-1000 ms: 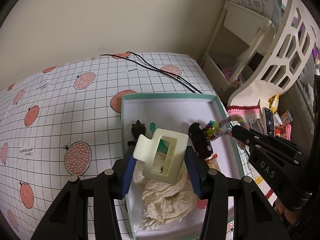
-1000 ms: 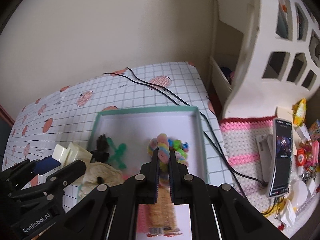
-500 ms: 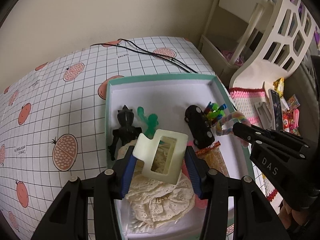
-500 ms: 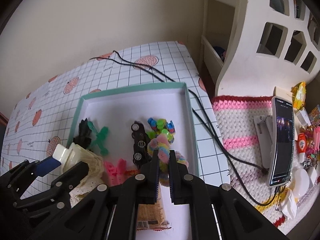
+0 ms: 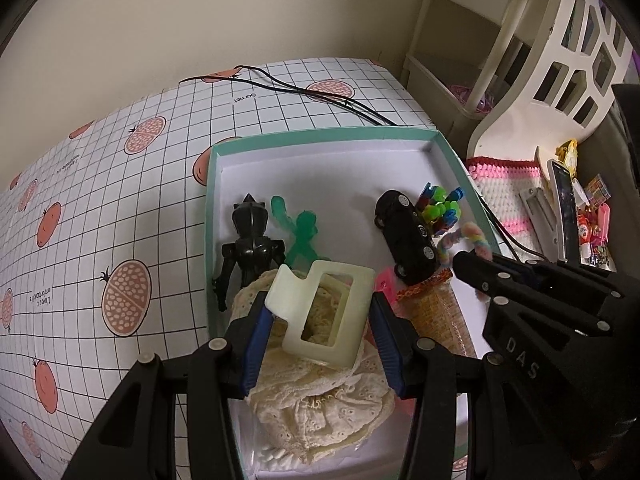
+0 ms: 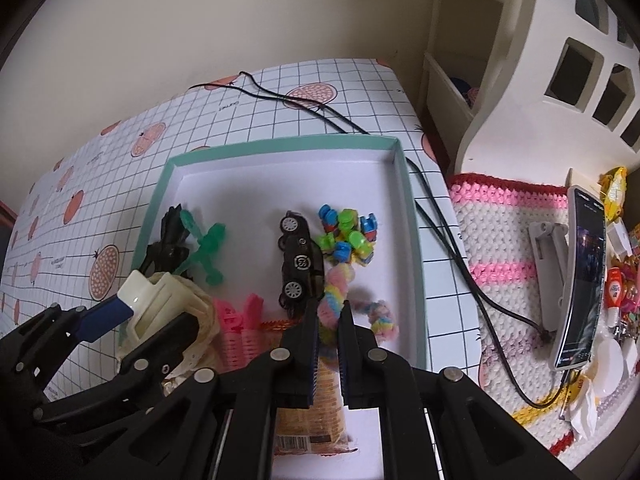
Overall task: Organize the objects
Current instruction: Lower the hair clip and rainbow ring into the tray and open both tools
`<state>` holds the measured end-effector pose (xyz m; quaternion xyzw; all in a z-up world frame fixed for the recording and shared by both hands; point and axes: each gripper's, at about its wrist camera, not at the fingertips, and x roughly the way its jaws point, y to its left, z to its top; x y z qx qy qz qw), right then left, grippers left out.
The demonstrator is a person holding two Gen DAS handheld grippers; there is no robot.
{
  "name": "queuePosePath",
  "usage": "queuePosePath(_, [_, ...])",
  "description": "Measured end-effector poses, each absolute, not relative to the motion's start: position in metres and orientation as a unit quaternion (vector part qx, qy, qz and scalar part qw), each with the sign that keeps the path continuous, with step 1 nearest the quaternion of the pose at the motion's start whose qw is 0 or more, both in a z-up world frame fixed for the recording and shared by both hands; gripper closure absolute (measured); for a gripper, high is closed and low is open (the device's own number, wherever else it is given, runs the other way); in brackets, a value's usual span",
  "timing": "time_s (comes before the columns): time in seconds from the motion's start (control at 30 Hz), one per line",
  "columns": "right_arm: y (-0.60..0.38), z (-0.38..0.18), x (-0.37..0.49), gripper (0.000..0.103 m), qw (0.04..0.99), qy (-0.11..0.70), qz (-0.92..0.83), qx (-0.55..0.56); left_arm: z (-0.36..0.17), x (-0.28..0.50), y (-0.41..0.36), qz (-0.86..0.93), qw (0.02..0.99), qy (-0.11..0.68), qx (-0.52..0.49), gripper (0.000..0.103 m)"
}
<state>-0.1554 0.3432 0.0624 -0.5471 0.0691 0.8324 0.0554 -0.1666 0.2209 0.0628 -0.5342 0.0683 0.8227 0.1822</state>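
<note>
A green-rimmed white box (image 5: pixel 320 134) lies on the grid-patterned tablecloth. Over the cream lace cloth (image 5: pixel 320 400) at the box's near end, my left gripper (image 5: pixel 320 312) is shut on a cream hair claw clip (image 5: pixel 332 304). My right gripper (image 6: pixel 329 312) is shut on a pastel rainbow twisted loop (image 6: pixel 338 284), whose free end curls to the right over the box's right side. Inside the box lie a black toy car (image 6: pixel 300 260), colourful plastic pieces (image 6: pixel 348 240), a green figure (image 6: pixel 208 248), a black figure (image 5: pixel 250 236), pink clips (image 6: pixel 240 324) and a snack packet (image 6: pixel 308 412).
Black cables (image 5: pixel 320 96) run across the table behind the box and down its right side. A white shelf unit (image 5: pixel 560 40) stands at the right. Beside it a pink-and-white crochet mat (image 6: pixel 512 232) carries a phone (image 6: pixel 580 272) and small clutter.
Both grippers have drawn back towards the box's near end, still holding the clip and the loop. The car, figures and colourful pieces have come into fuller view.
</note>
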Motion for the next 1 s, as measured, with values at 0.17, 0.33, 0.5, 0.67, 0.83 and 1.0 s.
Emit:
queuePosePath(0.17, [0.341,0.063,-0.156,0.094,0.053,0.071,0.831,-0.549,0.063,-0.167,0.22,0.819,0.186,0.072,-0.538,0.052])
queuePosePath(0.33, [0.342,0.063,-0.157,0.092,0.05,0.078,0.828,-0.553,0.064,-0.168,0.219,0.817,0.185,0.069,-0.542,0.051])
queuePosePath(0.5, [0.344,0.067,-0.156,0.089,0.049,0.087,0.828,-0.552,0.068,-0.17,0.217,0.817,0.187,0.067,-0.542,0.048])
queuePosePath(0.67, [0.346,0.072,-0.155,0.083,0.05,0.093,0.831,-0.547,0.072,-0.172,0.213,0.817,0.188,0.058,-0.542,0.045])
queuePosePath(0.83, [0.347,0.078,-0.155,0.083,0.047,0.096,0.834,-0.541,0.078,-0.172,0.211,0.819,0.19,0.055,-0.539,0.045])
queuePosePath(1.0, [0.349,0.085,-0.154,0.083,0.045,0.101,0.839,-0.533,0.085,-0.172,0.211,0.821,0.194,0.049,-0.534,0.043])
